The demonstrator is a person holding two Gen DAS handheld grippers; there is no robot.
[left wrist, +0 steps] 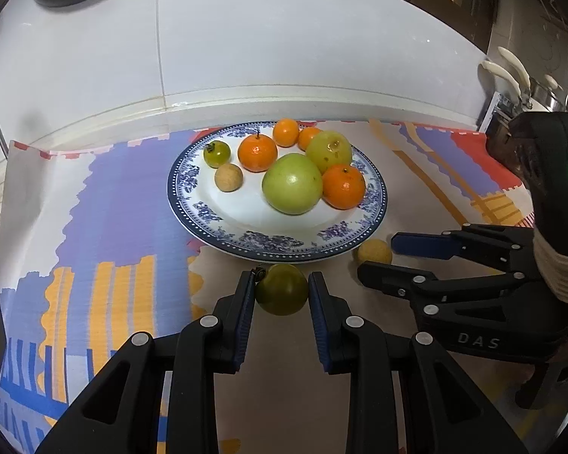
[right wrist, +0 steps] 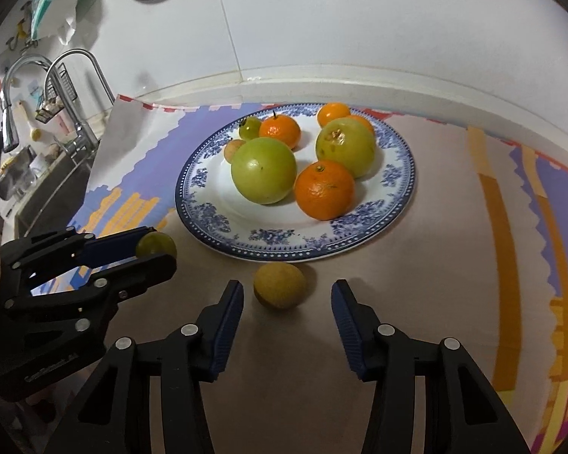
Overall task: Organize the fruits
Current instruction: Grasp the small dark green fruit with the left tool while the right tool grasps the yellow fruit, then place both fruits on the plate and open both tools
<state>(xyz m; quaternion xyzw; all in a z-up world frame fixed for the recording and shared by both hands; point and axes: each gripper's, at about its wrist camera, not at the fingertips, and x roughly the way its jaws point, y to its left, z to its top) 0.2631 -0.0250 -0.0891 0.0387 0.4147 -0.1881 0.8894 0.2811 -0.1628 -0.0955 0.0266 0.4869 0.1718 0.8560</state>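
Nearly done: plate (left wrist: 193, 189) mid-frame holds eight fruits, left gripper (left wrist: 282, 291) jaws clamped on green fruit (left wrist: 282, 295), right gripper (right wrist: 287, 302) jaws apart around yellow fruit (right wrist: 279, 285), both off-plate on tabletop (right wrist: 416, 265).

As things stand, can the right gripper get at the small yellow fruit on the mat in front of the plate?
Probably yes. The right gripper is open, its fingers either side of the yellow fruit, nothing between them. The plate sits just behind.

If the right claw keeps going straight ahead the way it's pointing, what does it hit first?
Most likely the small yellow fruit on the mat, just ahead of the open right claw; beyond it, the plate rim.
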